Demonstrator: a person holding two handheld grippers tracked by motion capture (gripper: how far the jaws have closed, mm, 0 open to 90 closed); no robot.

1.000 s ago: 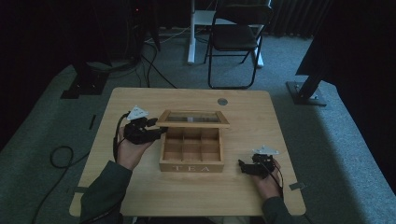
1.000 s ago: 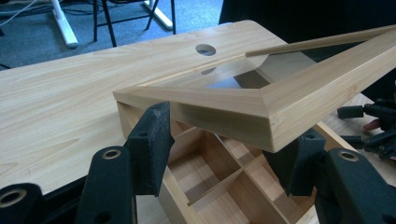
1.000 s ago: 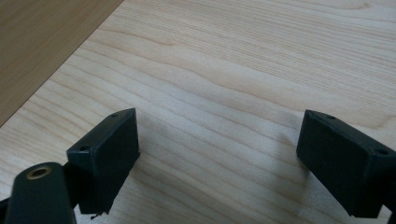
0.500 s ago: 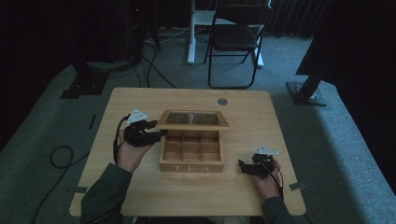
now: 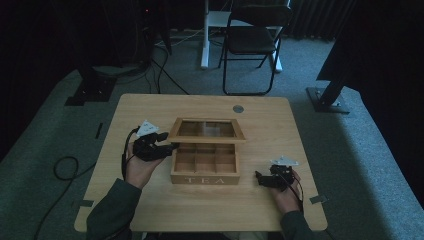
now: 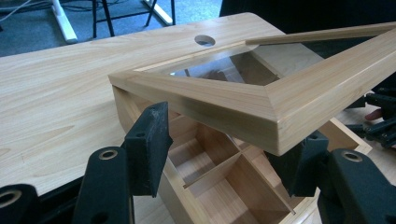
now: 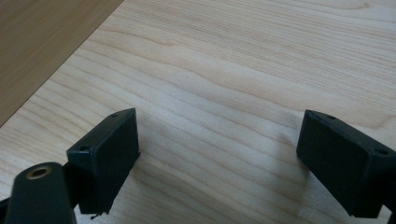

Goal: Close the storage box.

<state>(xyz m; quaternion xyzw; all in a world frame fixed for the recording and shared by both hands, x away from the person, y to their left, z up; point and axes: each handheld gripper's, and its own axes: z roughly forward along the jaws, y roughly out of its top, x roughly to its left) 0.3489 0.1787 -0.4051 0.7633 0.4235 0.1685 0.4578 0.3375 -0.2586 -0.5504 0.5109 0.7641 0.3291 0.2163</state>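
High view – box: the wooden tea box [image 5: 205, 165] sat mid-frame on the counter [image 5: 125, 107], its glass-paned lid [image 5: 207, 130] raised and tilted back.
High view – left hand: the left gripper [image 5: 159, 146] reached in from lower left to the lid's near-left corner, forearm angled up-right.
High view – right hand: the right gripper [image 5: 265, 179] rested low at lower right, apart from the box.
Left gripper view – jaws: spread wide either side of the lid's corner, not pinching it.
Left gripper view – risk: I judged the unheld lid could drop shut or be knocked.
Right gripper view – jaws: wide apart and empty over bare wood.
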